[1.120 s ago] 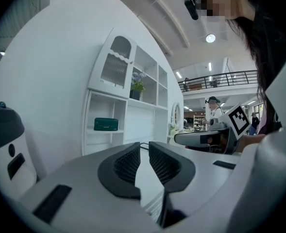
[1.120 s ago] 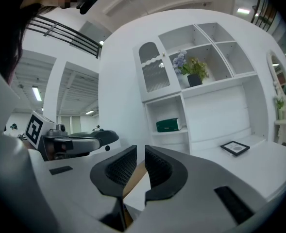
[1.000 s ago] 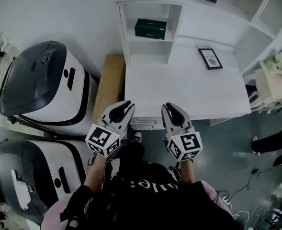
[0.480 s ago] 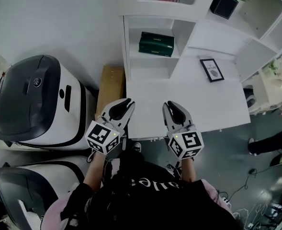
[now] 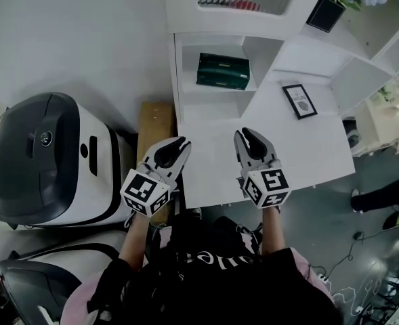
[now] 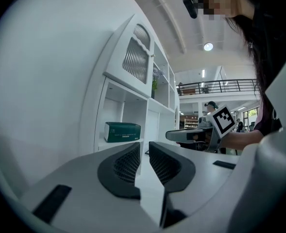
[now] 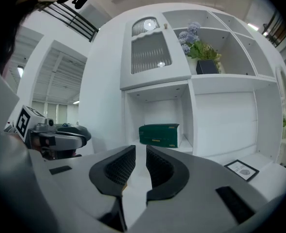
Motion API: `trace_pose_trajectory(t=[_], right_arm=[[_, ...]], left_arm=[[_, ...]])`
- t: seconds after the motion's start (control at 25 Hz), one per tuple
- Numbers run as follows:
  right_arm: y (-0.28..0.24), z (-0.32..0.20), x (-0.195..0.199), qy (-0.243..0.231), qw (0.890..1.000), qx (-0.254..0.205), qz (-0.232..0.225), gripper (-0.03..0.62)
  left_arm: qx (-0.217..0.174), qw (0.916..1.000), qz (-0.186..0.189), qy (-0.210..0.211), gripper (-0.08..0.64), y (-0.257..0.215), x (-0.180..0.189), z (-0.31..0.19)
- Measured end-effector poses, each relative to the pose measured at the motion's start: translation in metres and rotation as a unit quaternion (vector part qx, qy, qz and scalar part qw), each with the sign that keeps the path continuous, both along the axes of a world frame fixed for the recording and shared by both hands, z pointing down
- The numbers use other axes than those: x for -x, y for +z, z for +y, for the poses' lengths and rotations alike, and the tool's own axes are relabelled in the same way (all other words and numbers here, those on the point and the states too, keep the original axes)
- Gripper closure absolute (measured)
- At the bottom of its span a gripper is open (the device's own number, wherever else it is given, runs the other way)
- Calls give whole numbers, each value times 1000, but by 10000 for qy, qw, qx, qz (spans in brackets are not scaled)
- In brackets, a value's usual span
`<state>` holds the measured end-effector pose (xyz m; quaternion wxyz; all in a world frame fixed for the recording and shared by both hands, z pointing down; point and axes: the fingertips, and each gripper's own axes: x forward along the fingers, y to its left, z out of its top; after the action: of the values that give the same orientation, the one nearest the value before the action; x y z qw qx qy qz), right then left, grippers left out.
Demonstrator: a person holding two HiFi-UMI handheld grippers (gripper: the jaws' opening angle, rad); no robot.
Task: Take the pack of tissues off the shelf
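Note:
The dark green pack of tissues (image 5: pixel 223 71) lies on a low shelf of the white cabinet (image 5: pixel 179 80), at the back of the white desk (image 5: pixel 301 141). My left gripper (image 5: pixel 177 144) hovers over the desk's front left corner, shut and empty. My right gripper (image 5: pixel 248 135) is beside it over the desk front, also shut with nothing between the jaws. Both point toward the shelf and are well short of it. In the left gripper view the pack (image 6: pixel 122 131) shows left of and beyond the jaws. In the right gripper view the pack (image 7: pixel 159 135) sits straight ahead above the jaws.
A framed picture (image 5: pixel 299 101) lies on the desk to the right. A black pot with flowers (image 5: pixel 325 12) stands on an upper shelf. Two white and grey machines (image 5: pixel 43 158) and a wooden board (image 5: pixel 155 124) are left of the desk. Someone's legs (image 5: pixel 382 198) stand at the right.
Both grippers have moved forward from the desk's front edge to over the desktop, nearer the shelf. Their jaws have stayed shut.

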<state>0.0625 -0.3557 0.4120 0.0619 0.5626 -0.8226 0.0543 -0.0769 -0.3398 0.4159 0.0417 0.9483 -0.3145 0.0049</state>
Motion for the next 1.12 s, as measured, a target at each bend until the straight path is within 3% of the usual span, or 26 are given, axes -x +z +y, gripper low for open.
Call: trace_pose_trajectory(t=[0.56,0.72,1.12], right_arm=[[-8,-103,-46,-89,9995,-17,288,522],[0,-129,-55,-216,9990,124,371,448],[12,-172,-66,-315,9986,239,349,441]], left_arm=[[-56,9995,-131,-270,509,-10,-22,-34],[-36,9989,-197,-413,509,-10,-27,-39],[110,9963,-437,-732,509,0,-29,-46]])
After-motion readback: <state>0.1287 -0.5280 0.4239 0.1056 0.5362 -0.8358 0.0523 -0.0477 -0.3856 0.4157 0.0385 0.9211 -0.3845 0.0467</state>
